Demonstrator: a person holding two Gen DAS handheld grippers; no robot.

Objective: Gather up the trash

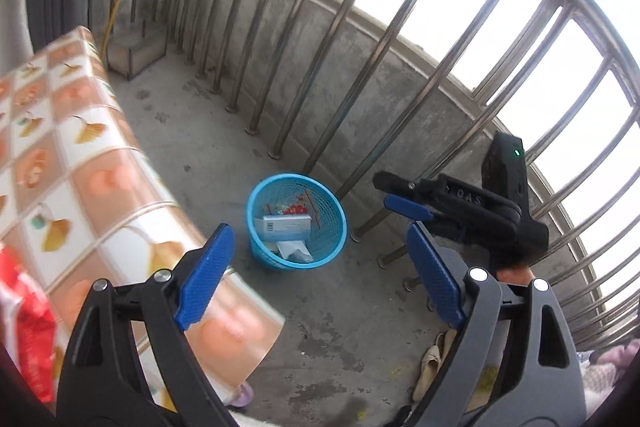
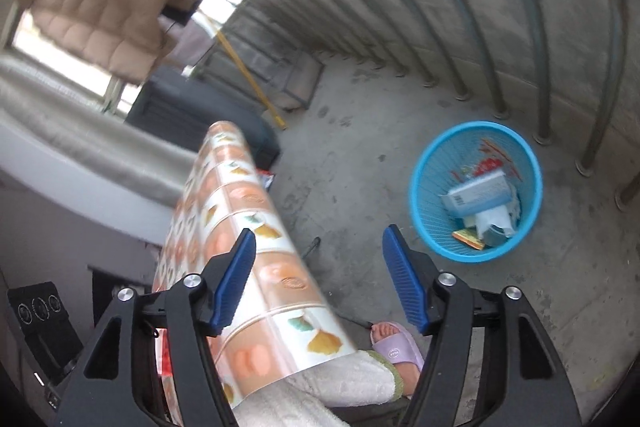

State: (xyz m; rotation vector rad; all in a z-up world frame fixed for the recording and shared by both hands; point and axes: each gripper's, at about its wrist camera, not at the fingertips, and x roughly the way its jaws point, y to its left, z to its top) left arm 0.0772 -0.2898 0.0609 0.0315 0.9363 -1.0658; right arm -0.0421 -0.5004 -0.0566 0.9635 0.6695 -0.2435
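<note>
Below, blue mesh basket (image 1: 296, 223) on the concrete floor (image 1: 340, 307) beside the railing bars (image 1: 360, 67), boxes and wrappers inside, left tool (image 1: 320, 279) spread wide and empty, right tool (image 2: 316, 283) parted, nothing gripped, patterned bench (image 2: 256, 227) alongside.

Bare concrete floor (image 1: 320, 307) is lying open around the blue basket (image 1: 256, 211), whose mouth is standing unobstructed. Railing bars (image 1: 288, 99) are closing off the far side; the patterned tablecloth edge (image 2: 256, 251) is crowding the near left
</note>
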